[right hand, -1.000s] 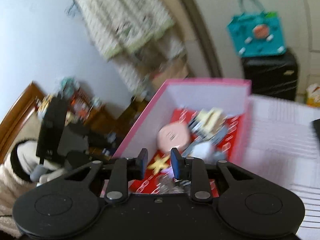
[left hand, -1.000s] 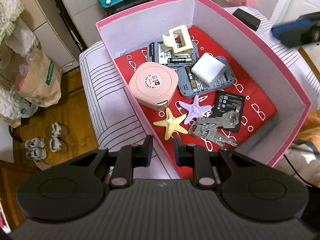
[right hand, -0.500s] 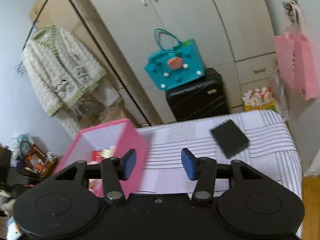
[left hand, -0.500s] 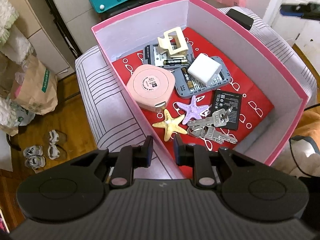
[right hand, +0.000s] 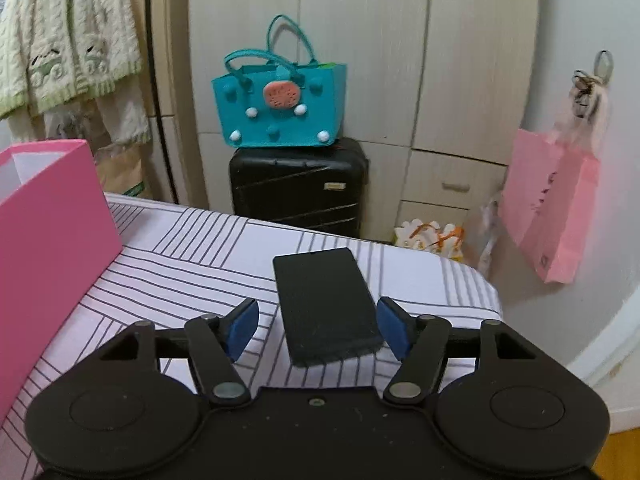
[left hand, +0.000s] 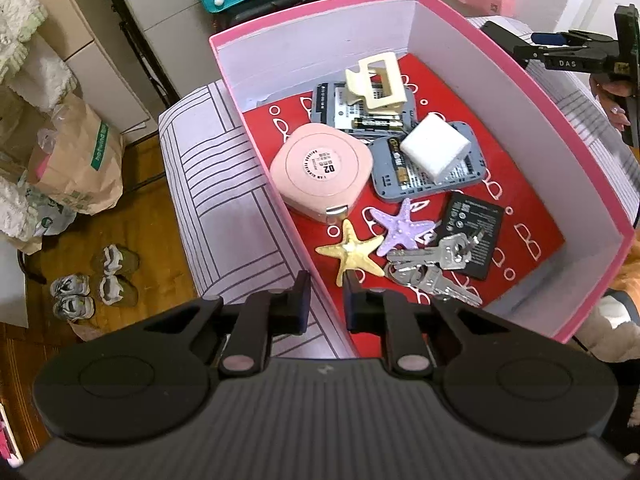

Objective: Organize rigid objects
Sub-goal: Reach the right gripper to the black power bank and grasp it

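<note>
A pink box point(left hand: 520, 68) on the striped cloth holds a pink tape measure point(left hand: 322, 168), a cream hair claw point(left hand: 378, 80), a white block point(left hand: 436, 148), two starfish point(left hand: 352, 252), keys point(left hand: 432, 264) and a black battery point(left hand: 474, 220). My left gripper point(left hand: 326, 300) hovers over the box's near wall. Its jaws are closing; the rim runs through the narrow gap and the pads stay clear of it. A flat black slab point(right hand: 324, 296) lies on the cloth right of the box point(right hand: 52, 220). My right gripper point(right hand: 318, 326) straddles the slab's near end with jaws opening, pads clear of both its sides.
Past the table's far edge point(right hand: 460, 272) stands a black suitcase point(right hand: 298, 188) with a teal bag point(right hand: 280, 112) on top. A pink paper bag point(right hand: 552, 216) hangs on the right wall. A brown paper bag point(left hand: 76, 160) and shoes point(left hand: 96, 280) sit on the wooden floor.
The right gripper swung from the box across to the black slab, came down low over it and spread its jaws wide. The left gripper stayed put and its gap narrowed slightly.
</note>
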Action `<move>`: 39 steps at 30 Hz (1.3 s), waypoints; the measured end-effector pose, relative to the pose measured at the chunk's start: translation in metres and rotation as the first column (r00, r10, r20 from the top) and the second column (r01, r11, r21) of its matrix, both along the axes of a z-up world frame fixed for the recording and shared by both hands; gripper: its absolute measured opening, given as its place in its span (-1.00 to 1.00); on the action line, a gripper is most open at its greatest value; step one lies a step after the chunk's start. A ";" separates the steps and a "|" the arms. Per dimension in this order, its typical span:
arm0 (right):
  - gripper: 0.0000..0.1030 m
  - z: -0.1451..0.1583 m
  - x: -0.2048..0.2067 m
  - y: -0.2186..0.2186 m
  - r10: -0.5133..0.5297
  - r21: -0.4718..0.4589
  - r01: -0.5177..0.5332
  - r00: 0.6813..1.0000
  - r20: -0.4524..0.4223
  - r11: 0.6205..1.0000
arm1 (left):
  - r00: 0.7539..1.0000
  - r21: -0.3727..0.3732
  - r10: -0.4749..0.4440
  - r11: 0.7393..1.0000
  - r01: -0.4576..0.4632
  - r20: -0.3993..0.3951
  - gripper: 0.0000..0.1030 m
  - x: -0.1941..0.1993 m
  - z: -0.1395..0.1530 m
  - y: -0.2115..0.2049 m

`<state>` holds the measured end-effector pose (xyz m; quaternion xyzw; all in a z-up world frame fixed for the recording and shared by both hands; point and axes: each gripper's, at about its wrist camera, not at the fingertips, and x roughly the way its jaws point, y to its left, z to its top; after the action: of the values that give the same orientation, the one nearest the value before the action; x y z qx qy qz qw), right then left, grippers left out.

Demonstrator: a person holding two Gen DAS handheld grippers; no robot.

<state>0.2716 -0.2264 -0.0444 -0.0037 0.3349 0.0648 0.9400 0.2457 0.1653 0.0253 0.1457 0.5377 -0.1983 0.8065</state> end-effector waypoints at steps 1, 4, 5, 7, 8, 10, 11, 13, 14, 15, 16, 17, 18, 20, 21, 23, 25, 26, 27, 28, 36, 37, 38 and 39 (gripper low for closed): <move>0.37 -0.001 0.005 0.000 0.012 0.002 -0.012 1.000 -0.017 1.000 | 1.000 0.002 0.004 1.000 -0.004 -0.001 -0.71 0.001 -0.001 0.000; 0.38 -0.007 0.012 0.008 0.038 -0.079 -0.039 0.999 -0.024 0.996 | 1.000 0.014 0.013 1.000 -0.013 0.000 -0.72 0.004 -0.003 -0.002; 0.38 -0.008 0.015 0.010 0.040 -0.112 -0.042 0.999 -0.020 0.993 | 1.000 0.017 0.016 1.000 -0.016 -0.001 -0.72 0.005 -0.003 -0.003; 0.38 -0.012 0.024 0.011 0.046 -0.137 -0.051 0.998 -0.034 0.989 | 1.000 0.020 0.023 1.000 -0.023 -0.002 -0.72 0.007 -0.004 -0.004; 0.38 -0.013 0.027 0.009 0.046 -0.127 -0.051 0.998 -0.044 0.991 | 1.000 0.020 0.025 0.999 -0.025 -0.003 -0.72 0.007 -0.004 -0.004; 0.36 -0.014 0.033 0.002 0.029 -0.074 -0.034 0.997 -0.065 0.997 | 1.000 0.020 0.029 0.999 -0.029 -0.004 -0.72 0.008 -0.004 -0.004; 0.36 -0.013 0.034 -0.002 0.016 -0.042 -0.019 0.997 -0.075 0.999 | 1.000 0.019 0.031 0.999 -0.031 -0.003 -0.72 0.008 -0.004 -0.004; 0.35 -0.013 0.033 -0.001 -0.008 -0.039 0.005 0.996 -0.094 0.999 | 0.999 0.017 0.035 0.999 -0.035 -0.003 -0.72 0.008 -0.004 -0.004; 0.35 -0.011 0.029 0.002 -0.019 -0.048 0.014 0.995 -0.102 0.999 | 0.999 0.015 0.038 0.999 -0.038 -0.002 -0.72 0.008 -0.004 -0.003; 0.34 -0.009 0.025 0.005 -0.025 -0.044 0.021 0.994 -0.104 0.999 | 0.999 0.011 0.042 0.999 -0.042 0.000 -0.72 0.008 -0.004 -0.003; 0.34 -0.007 0.020 0.007 -0.028 -0.027 0.026 0.995 -0.098 0.999 | 0.999 0.009 0.045 0.999 -0.045 0.000 -0.72 0.008 -0.004 -0.002; 0.34 -0.003 0.012 0.009 -0.026 0.000 0.027 0.995 -0.094 1.000 | 0.999 0.007 0.050 0.999 -0.050 0.002 -0.72 0.008 -0.005 -0.002; 0.34 0.001 0.006 0.011 -0.021 0.019 0.023 0.995 -0.099 1.000 | 0.999 0.009 0.051 0.999 -0.051 0.005 -0.72 0.008 -0.005 -0.003; 0.33 0.010 -0.008 0.018 -0.008 0.049 0.013 0.995 -0.101 0.999 | 0.999 0.013 0.051 0.999 -0.052 0.016 -0.72 0.006 -0.006 -0.003; 0.32 0.015 -0.017 0.022 0.004 0.059 0.001 0.995 -0.097 0.998 | 0.998 0.011 0.053 0.999 -0.053 0.022 -0.72 0.005 -0.007 -0.003; -0.18 0.028 -0.034 0.031 0.030 0.071 -0.024 0.996 -0.081 0.997 | 0.998 0.007 0.059 0.998 -0.060 0.029 -0.72 0.004 -0.008 -0.002; -0.40 0.041 -0.045 0.039 0.049 0.096 -0.042 0.996 -0.070 0.995 | 0.997 0.001 0.062 0.998 -0.063 0.036 -0.72 0.003 -0.008 -0.002; -0.41 0.049 -0.050 0.045 0.072 0.109 -0.064 0.994 -0.077 0.992 | 0.997 -0.002 0.062 0.998 -0.062 0.039 -0.72 0.003 -0.008 -0.001; -0.41 0.053 -0.052 0.050 0.088 0.110 -0.078 0.993 -0.085 0.991 | 0.997 -0.005 0.064 0.998 -0.064 0.041 -0.72 0.003 -0.008 0.000; -0.40 0.056 -0.054 0.056 0.097 0.103 -0.088 0.992 -0.086 0.991 | 0.997 -0.006 0.065 0.998 -0.065 0.037 -0.72 0.003 -0.009 0.000; -0.34 0.044 -0.050 0.069 0.111 0.092 -0.099 0.985 -0.132 0.991 | 0.997 -0.018 0.073 0.997 -0.072 0.033 -0.72 0.001 -0.010 0.002; -0.30 0.043 -0.048 0.065 0.107 0.104 -0.093 0.985 -0.136 0.990 | 0.997 -0.020 0.075 0.997 -0.075 0.027 -0.72 0.001 -0.010 0.003; -0.27 0.043 -0.049 0.063 0.102 0.110 -0.087 0.986 -0.135 0.990 | 0.997 -0.021 0.075 0.997 -0.075 0.022 -0.72 0.002 -0.010 0.003; -0.20 0.043 -0.049 0.059 0.094 0.113 -0.079 0.987 -0.131 0.990 | 0.997 -0.018 0.074 0.997 -0.074 0.021 -0.72 0.001 -0.010 0.003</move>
<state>0.2224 -0.1670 -0.0010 0.0367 0.3938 0.1237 0.9101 0.2471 0.1680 0.0151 0.1207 0.5321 -0.1715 0.8203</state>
